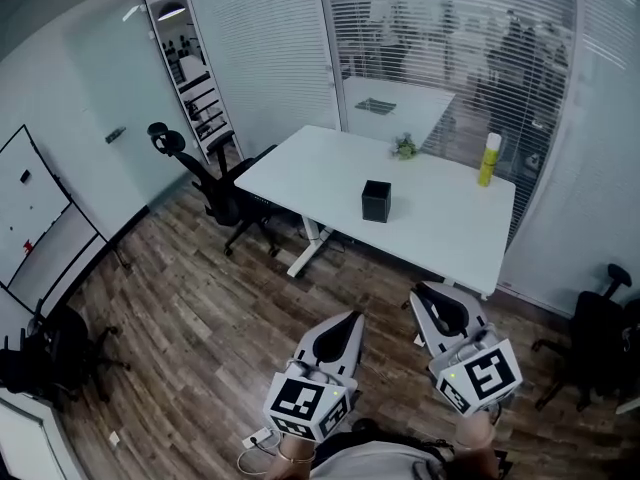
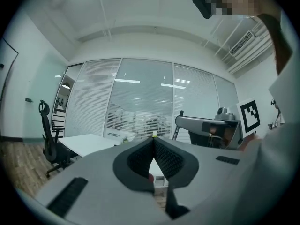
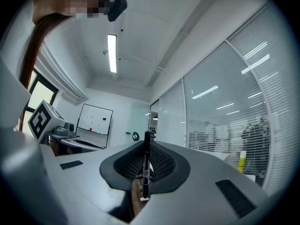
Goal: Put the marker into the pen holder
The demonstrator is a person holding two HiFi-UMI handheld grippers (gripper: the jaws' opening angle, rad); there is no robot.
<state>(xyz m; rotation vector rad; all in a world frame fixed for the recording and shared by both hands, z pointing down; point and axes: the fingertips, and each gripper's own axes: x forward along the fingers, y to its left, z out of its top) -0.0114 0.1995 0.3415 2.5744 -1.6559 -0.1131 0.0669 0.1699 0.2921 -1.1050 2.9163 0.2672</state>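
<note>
While clamped upright, the marker (image 3: 146, 165) looks slim, black.

No word, brand or number can be read anywhere. Black-and-white square code patterns are shown on the cube (image 1: 305, 400) of the left gripper (image 1: 352, 321) and on the cube (image 1: 487, 376) of the right gripper (image 1: 420, 298); no letters are contained in them. A pale label band is seen on the marker (image 3: 146, 165) held in the right gripper, but its print cannot be made out. Small marks on the whiteboard (image 1: 30, 203) at the far left are likewise illegible.
</note>
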